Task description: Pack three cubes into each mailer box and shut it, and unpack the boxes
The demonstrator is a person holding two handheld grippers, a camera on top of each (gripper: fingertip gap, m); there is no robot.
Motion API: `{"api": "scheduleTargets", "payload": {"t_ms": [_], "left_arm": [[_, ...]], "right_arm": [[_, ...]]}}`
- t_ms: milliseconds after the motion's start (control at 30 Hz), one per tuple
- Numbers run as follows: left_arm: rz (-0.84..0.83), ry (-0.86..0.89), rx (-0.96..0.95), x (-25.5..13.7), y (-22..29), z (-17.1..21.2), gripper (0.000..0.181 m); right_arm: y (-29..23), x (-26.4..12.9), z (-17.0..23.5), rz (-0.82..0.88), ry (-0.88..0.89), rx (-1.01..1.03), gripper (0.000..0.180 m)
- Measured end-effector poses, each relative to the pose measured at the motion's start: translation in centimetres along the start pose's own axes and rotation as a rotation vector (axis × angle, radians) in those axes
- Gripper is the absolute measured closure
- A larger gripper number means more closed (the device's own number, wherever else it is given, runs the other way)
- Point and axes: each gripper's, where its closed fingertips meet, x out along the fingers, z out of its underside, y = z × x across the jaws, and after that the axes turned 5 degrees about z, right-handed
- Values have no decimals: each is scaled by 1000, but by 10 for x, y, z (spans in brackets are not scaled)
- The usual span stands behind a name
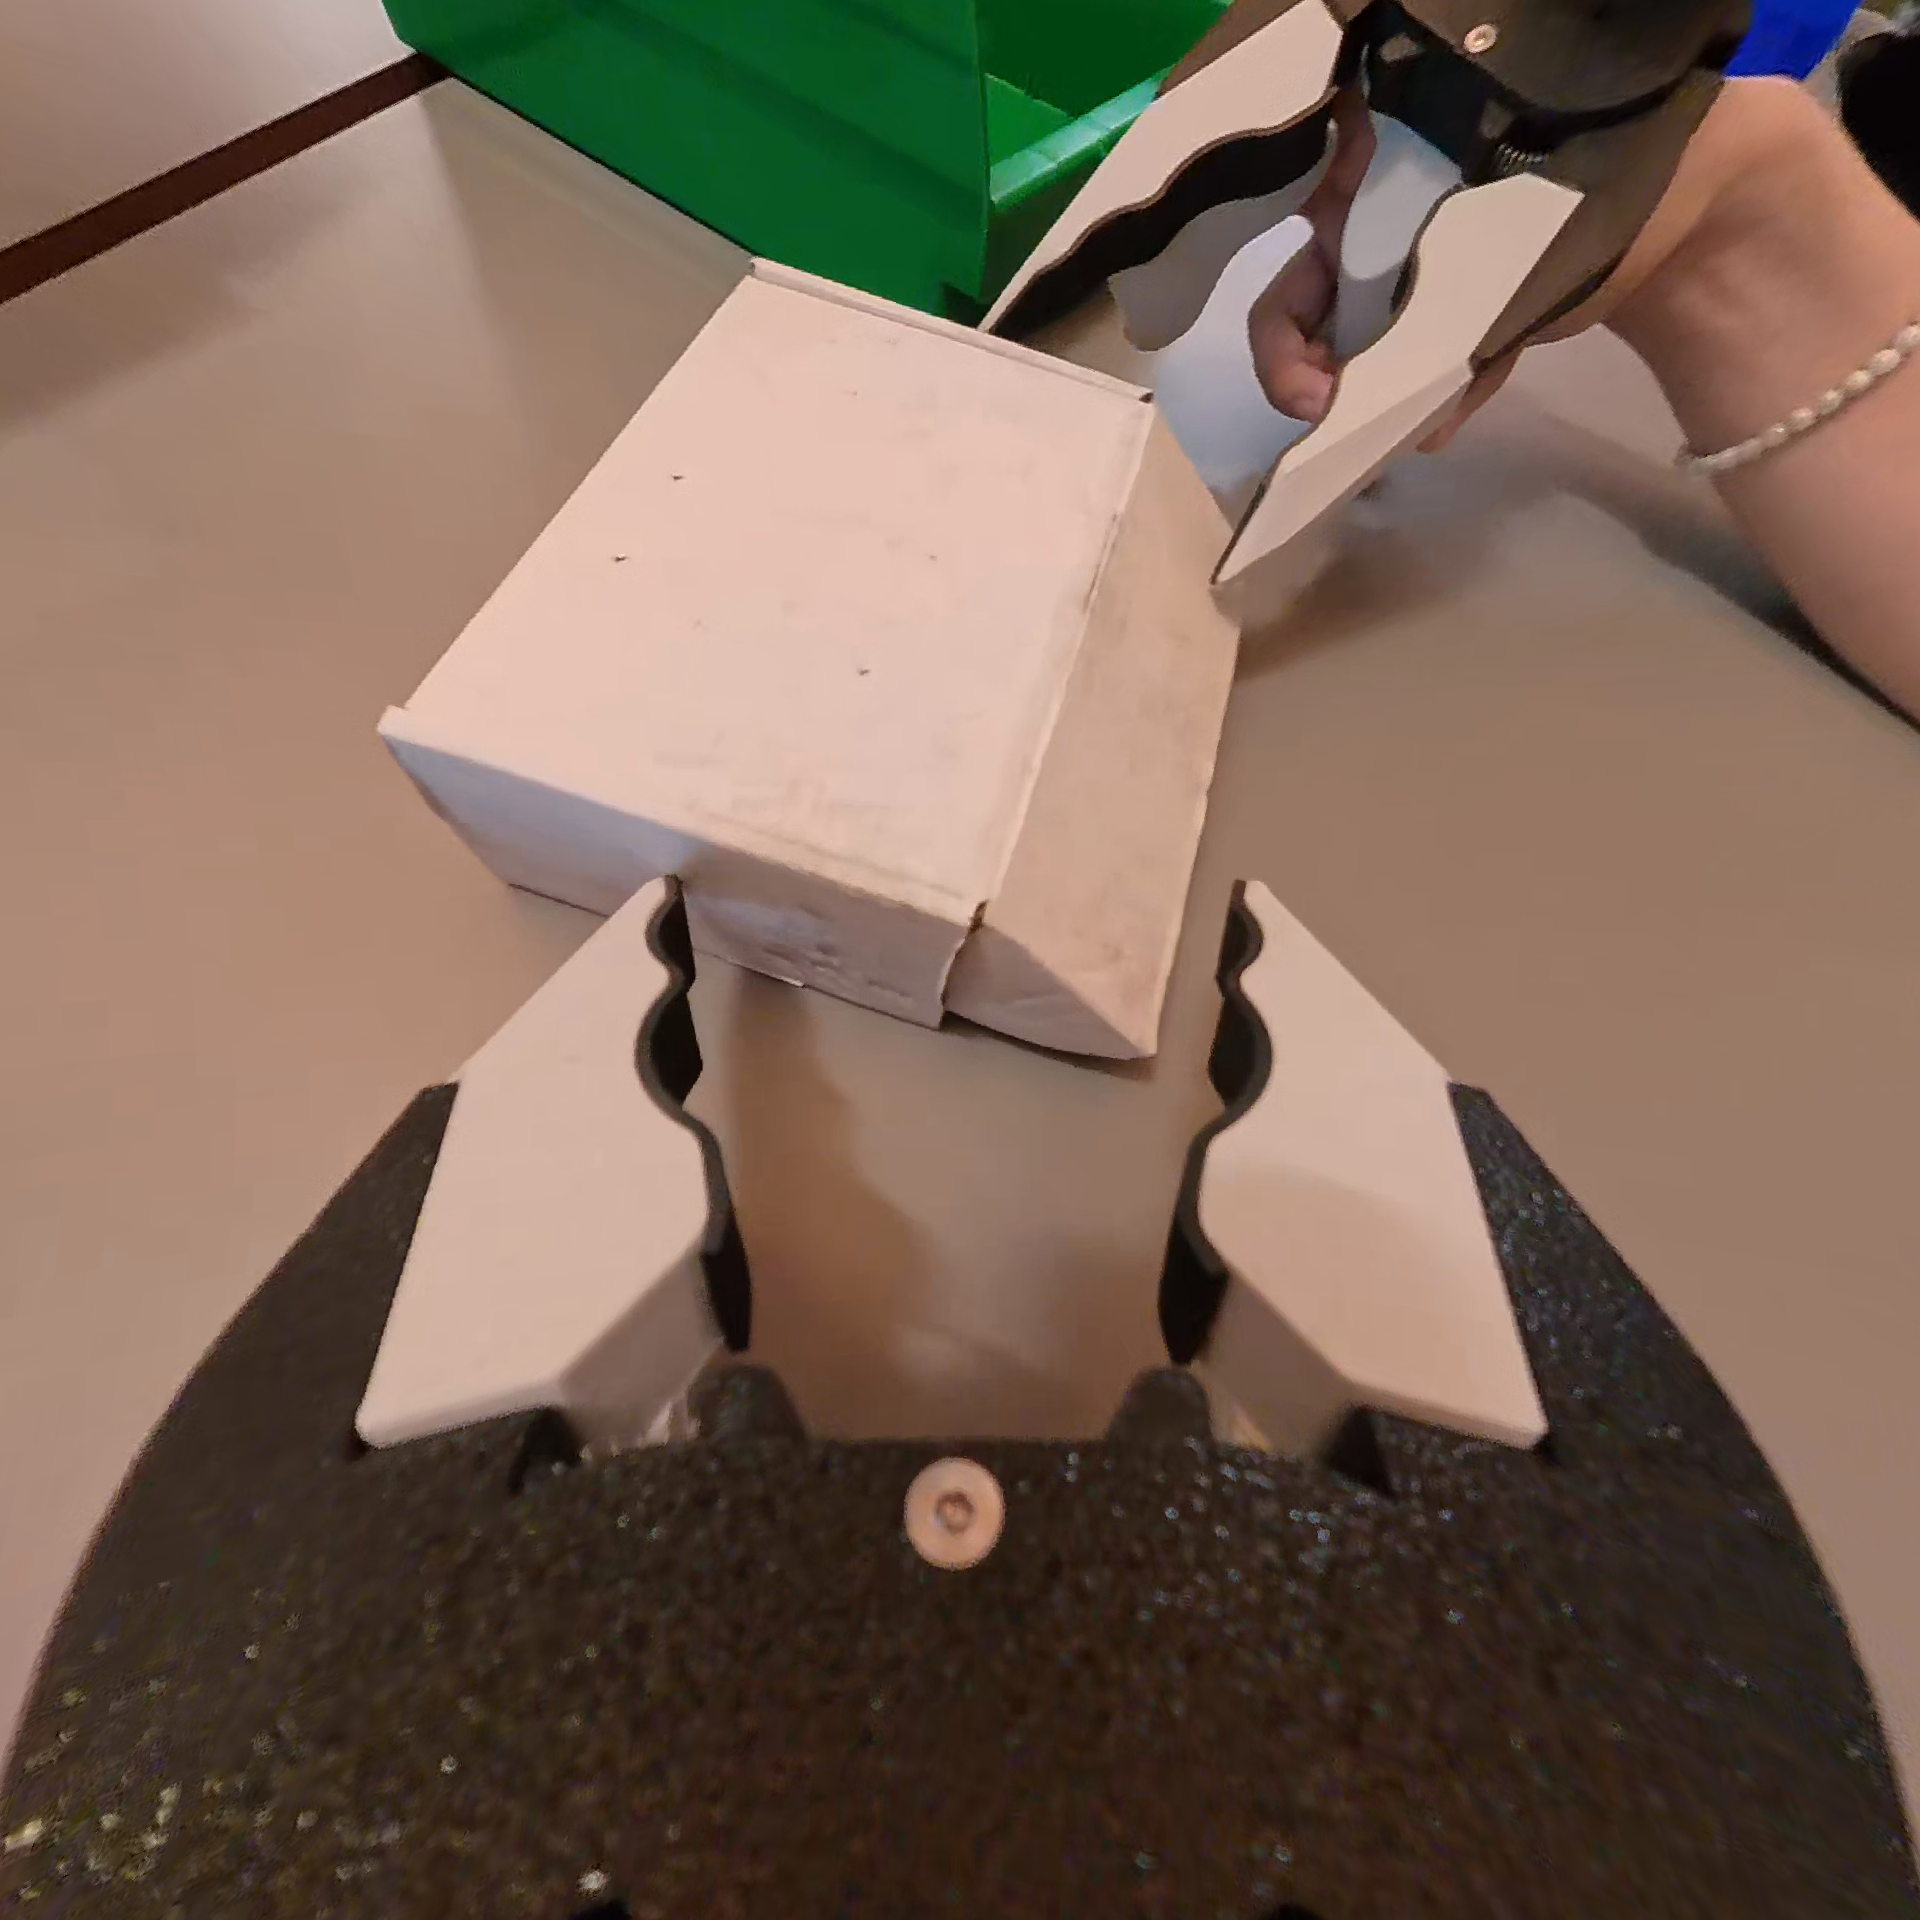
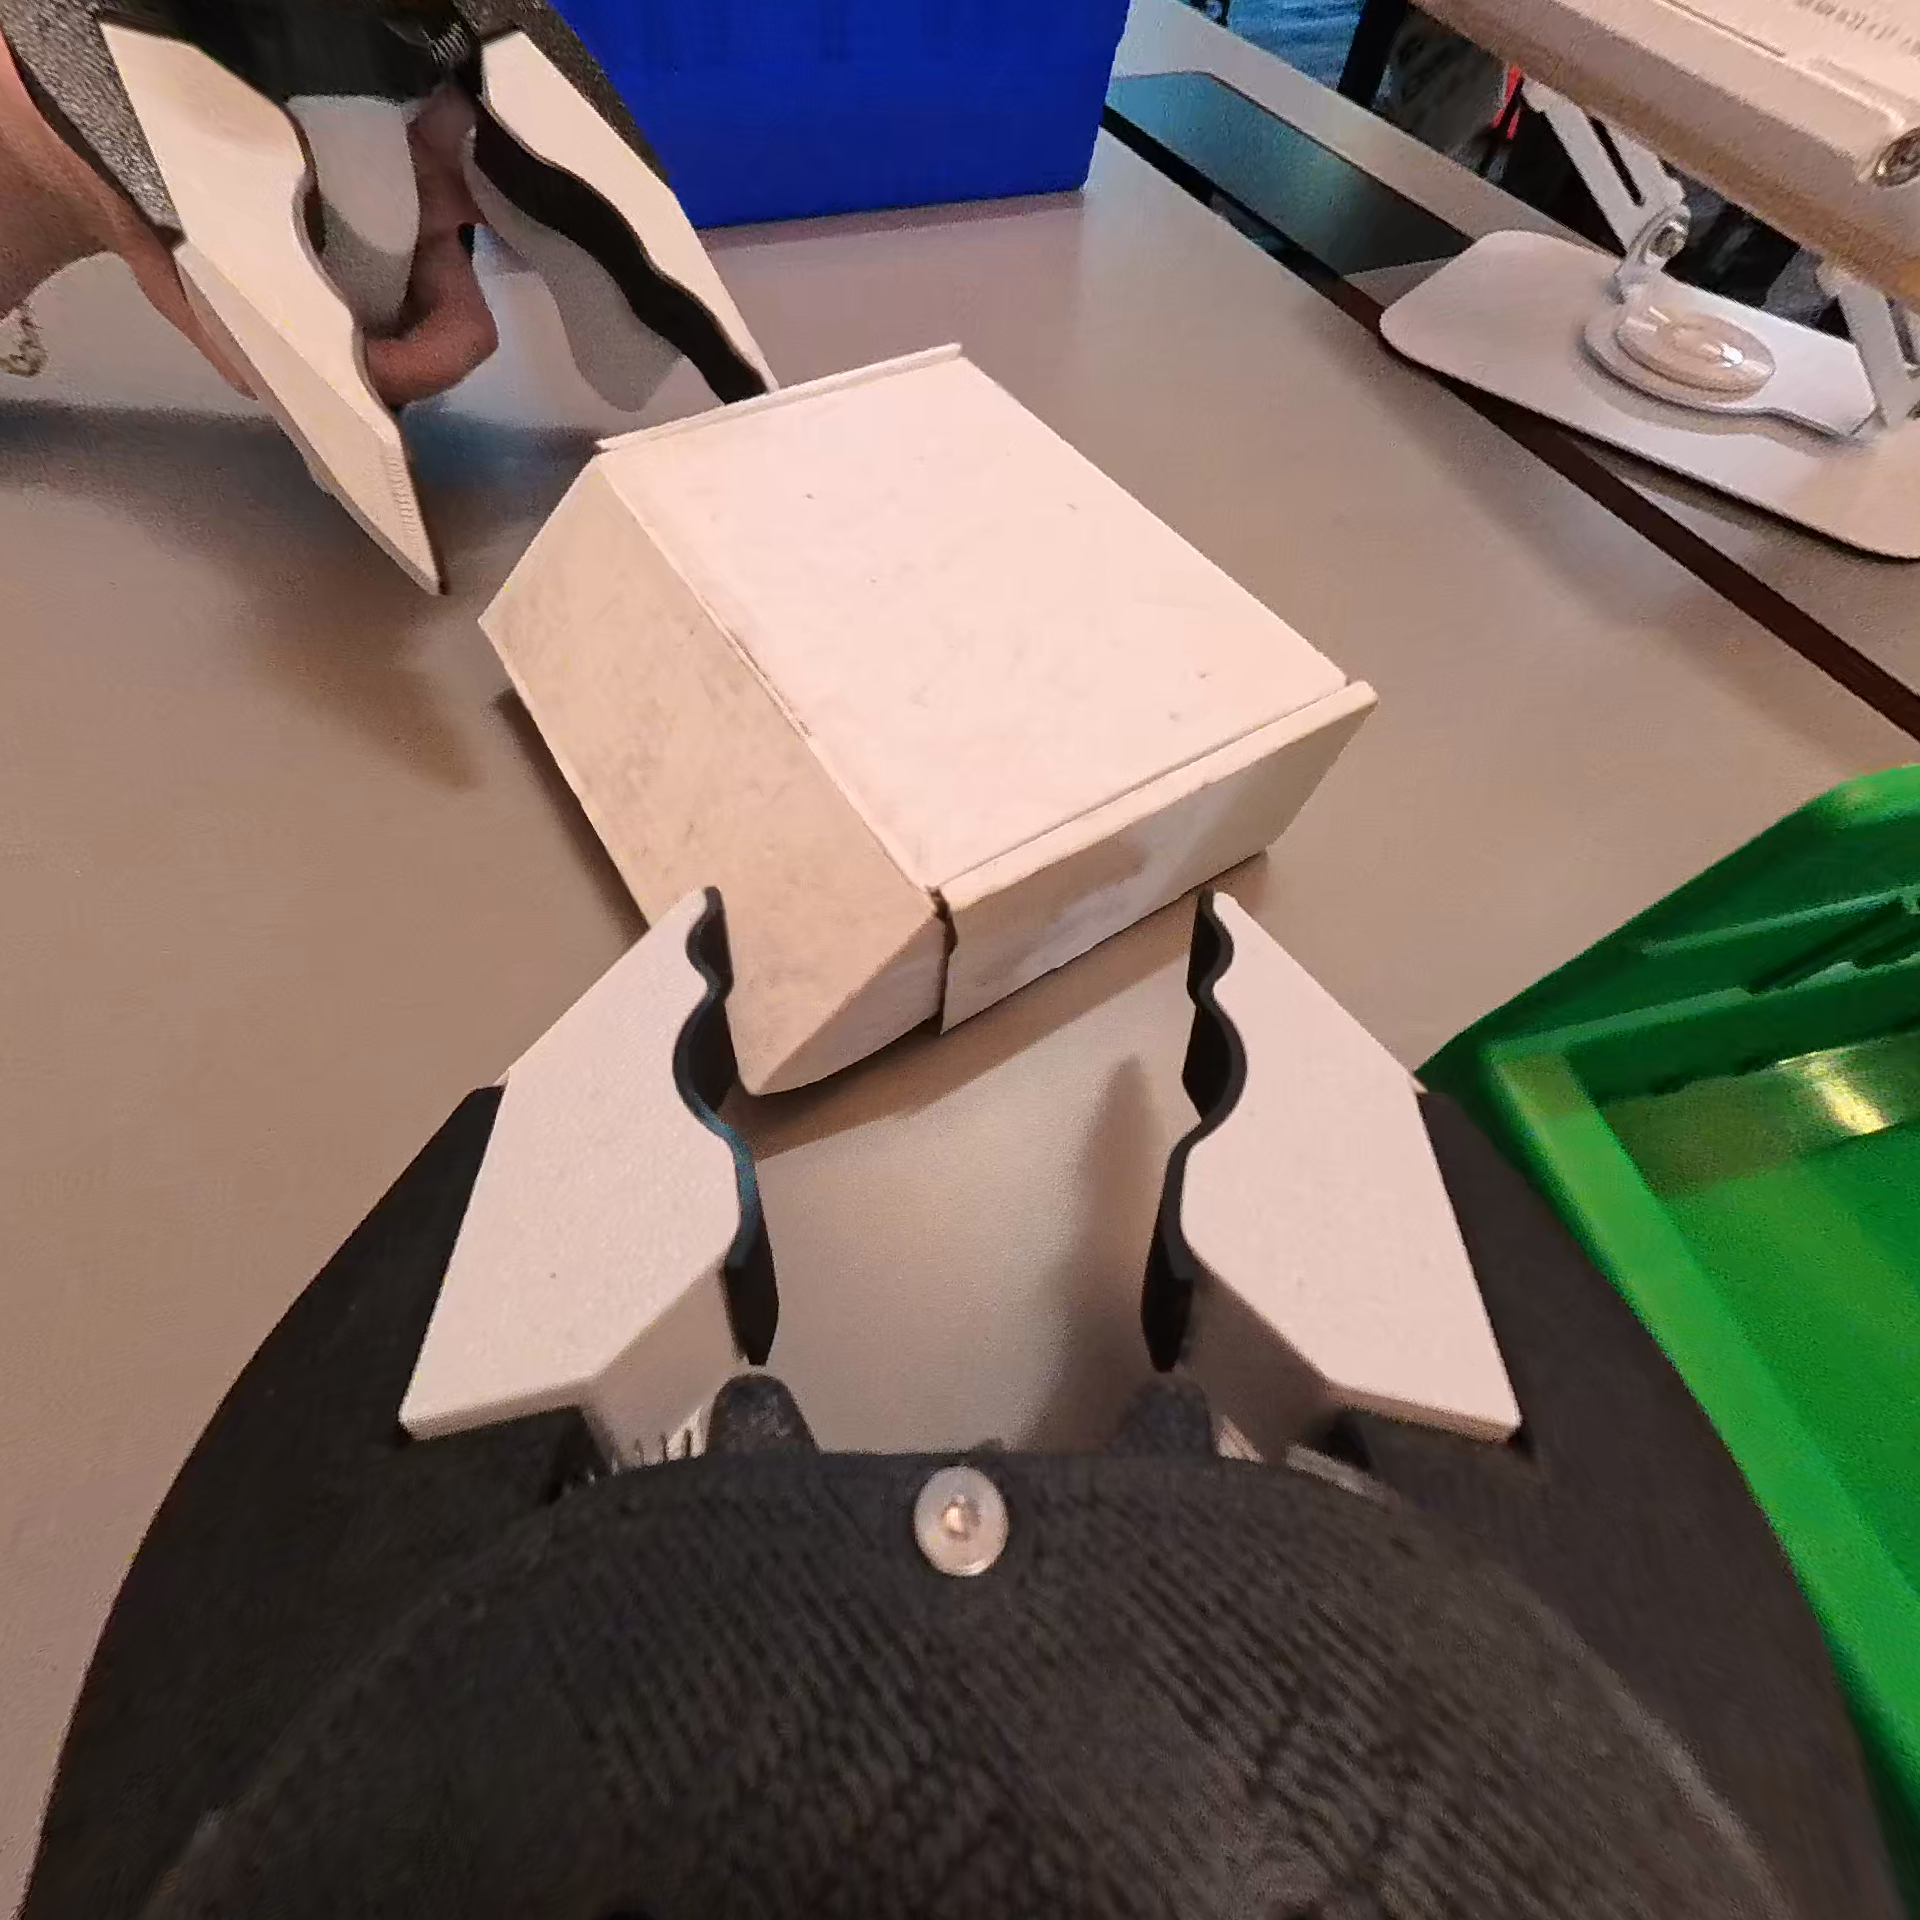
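Note:
A white mailer box [image 1: 810, 623] lies shut on the grey table, its lid down; what is inside is hidden. No cubes are in view. My left gripper [image 1: 956, 904] is open and empty, its fingertips just short of the box's near corner. My right gripper [image 1: 1107, 449] is open at the box's opposite corner, with one fingertip beside the box's side wall. In the right wrist view the box [image 2: 935, 644] sits right in front of my open right gripper [image 2: 956, 904]. The left gripper [image 2: 597, 486] is open beyond the box's far corner.
A green bin [image 1: 831, 125] stands just behind the box and also shows in the right wrist view [image 2: 1714, 1143], close to my right gripper. A blue bin [image 2: 852, 104] stands farther back. A white stand base [image 2: 1662, 343] sits beyond the table seam. A person's arm [image 1: 1766, 312] reaches in.

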Motion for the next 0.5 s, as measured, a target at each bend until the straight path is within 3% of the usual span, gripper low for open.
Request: {"api": "scheduleTargets", "payload": {"t_ms": [300, 500], "left_arm": [[-114, -29, 83, 3, -14, 5, 102], [-133, -21, 122, 4, -16, 5, 104]], "right_arm": [[-7, 7, 2, -17, -24, -63, 106], [-6, 8, 3, -4, -31, -71, 108]]}}
